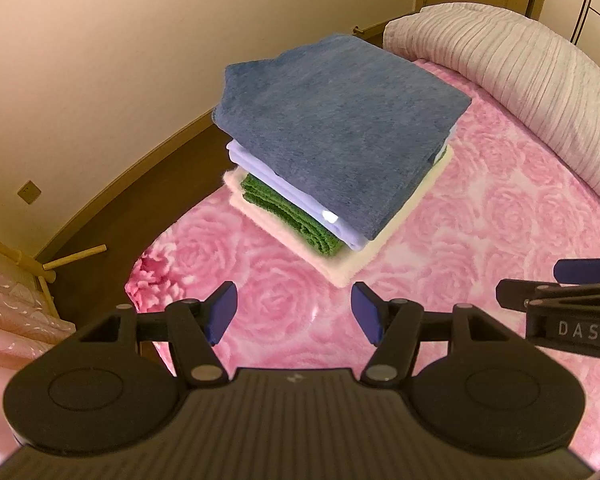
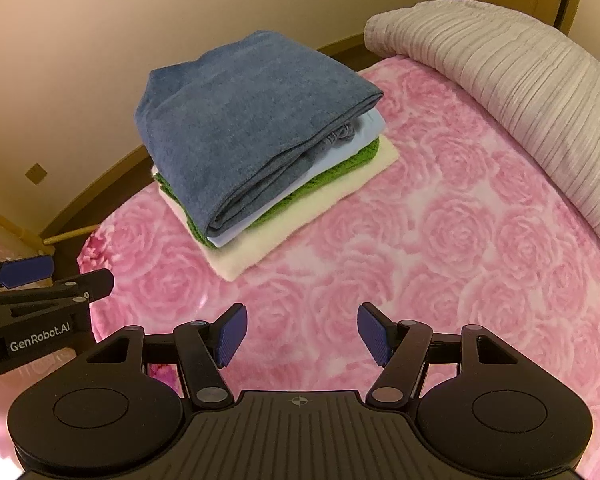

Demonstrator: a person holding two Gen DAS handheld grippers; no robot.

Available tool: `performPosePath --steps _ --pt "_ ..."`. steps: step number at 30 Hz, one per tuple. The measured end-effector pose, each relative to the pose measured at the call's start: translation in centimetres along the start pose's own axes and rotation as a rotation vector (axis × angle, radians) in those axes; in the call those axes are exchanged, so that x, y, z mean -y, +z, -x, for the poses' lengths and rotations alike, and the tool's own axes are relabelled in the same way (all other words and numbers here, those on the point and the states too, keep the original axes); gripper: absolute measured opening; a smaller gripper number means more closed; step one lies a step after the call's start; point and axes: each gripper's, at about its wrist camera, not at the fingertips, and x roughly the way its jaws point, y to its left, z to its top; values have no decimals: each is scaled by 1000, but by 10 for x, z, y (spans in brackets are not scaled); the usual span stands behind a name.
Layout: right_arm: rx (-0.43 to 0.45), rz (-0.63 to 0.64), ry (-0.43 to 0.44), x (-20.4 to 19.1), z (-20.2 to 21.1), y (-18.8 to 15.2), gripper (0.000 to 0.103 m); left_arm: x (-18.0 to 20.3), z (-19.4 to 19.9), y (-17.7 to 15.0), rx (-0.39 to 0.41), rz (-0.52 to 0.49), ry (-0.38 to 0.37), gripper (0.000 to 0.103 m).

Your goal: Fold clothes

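Your left gripper (image 1: 294, 314) gaped wide and empty, your right gripper (image 2: 302, 334) likewise, both above the pink bed (image 2: 440, 240), folded stack (image 1: 332, 140) sat ahead, blue garment (image 2: 244, 120) on top

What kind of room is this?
Most likely a bedroom: a bed with a pink rose-patterned cover, a long striped bolster pillow along its far side, and a stack of folded clothes on it.

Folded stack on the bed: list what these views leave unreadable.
- Cream bottom layer: mostly covered by the layers above, both views.
- Green layer: only edges show; garment type unclear.
- Pale blue layer: hidden under the blue top piece.
- Grey pillow: cut off by the right edge.
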Motion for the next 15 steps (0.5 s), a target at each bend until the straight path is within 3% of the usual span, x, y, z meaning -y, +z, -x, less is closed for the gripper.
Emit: performPosePath --steps 15 --pt "8 -5 -2 -3 1 3 65 -6 5 2 36 10 3 59"
